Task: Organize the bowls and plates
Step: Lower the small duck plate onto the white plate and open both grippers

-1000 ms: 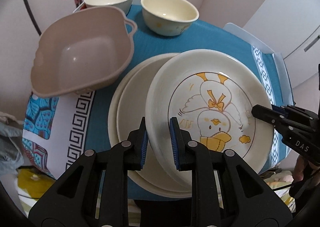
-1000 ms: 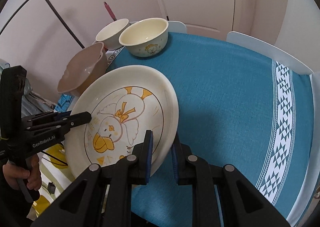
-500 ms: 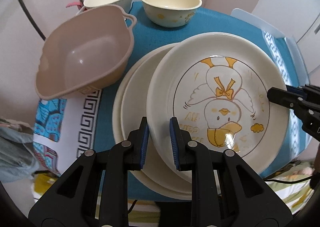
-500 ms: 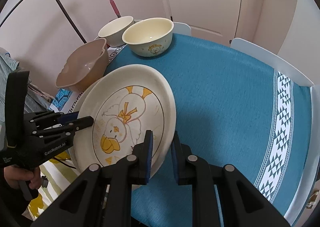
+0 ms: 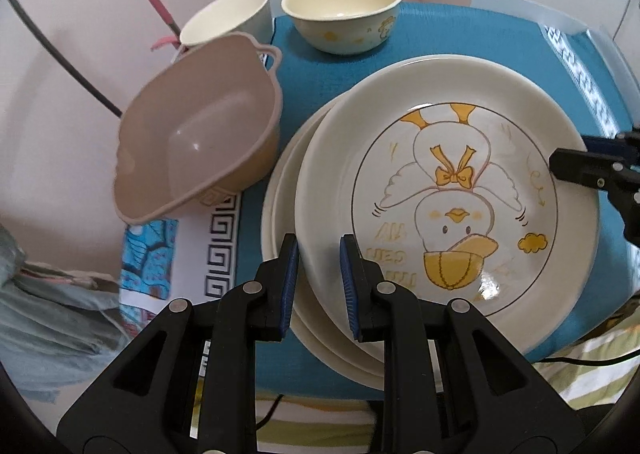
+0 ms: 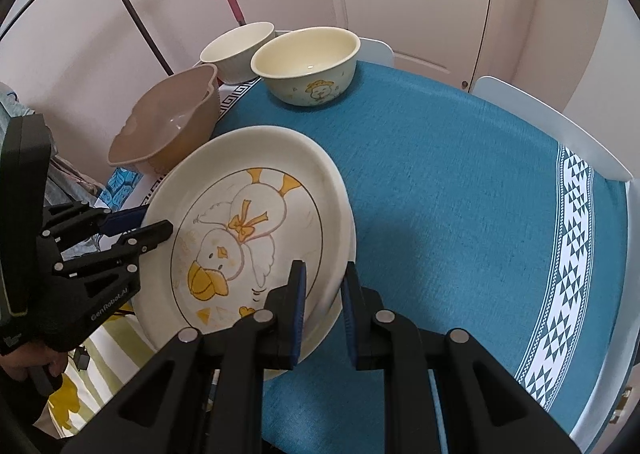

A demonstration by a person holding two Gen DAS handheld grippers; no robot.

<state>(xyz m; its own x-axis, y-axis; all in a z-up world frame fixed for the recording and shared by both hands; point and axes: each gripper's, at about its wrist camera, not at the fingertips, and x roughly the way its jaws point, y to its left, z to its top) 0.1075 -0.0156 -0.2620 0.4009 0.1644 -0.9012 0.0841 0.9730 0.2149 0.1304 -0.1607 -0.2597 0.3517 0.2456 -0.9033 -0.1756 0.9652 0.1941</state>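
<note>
A cream plate with a yellow duck drawing point(image 5: 448, 190) point(image 6: 244, 230) lies over a stack of plain cream plates point(image 5: 280, 214) on the blue tablecloth. My left gripper point(image 5: 316, 274) is shut on the duck plate's near rim. My right gripper point(image 6: 323, 294) is shut on the opposite rim and shows at the right of the left wrist view point(image 5: 580, 170). The left gripper shows at the left of the right wrist view point(image 6: 156, 226).
A tan handled bowl point(image 5: 196, 138) point(image 6: 168, 126) stands left of the plates, half off the table edge. A cream bowl with a cartoon print point(image 5: 344, 10) point(image 6: 308, 66) and a plain white bowl point(image 5: 224, 18) point(image 6: 238, 48) stand at the back. The blue cloth point(image 6: 460, 194) spreads to the right.
The duck plate has come down closer onto the plate stack, held by both grippers throughout. Both cameras have shifted slightly with it.
</note>
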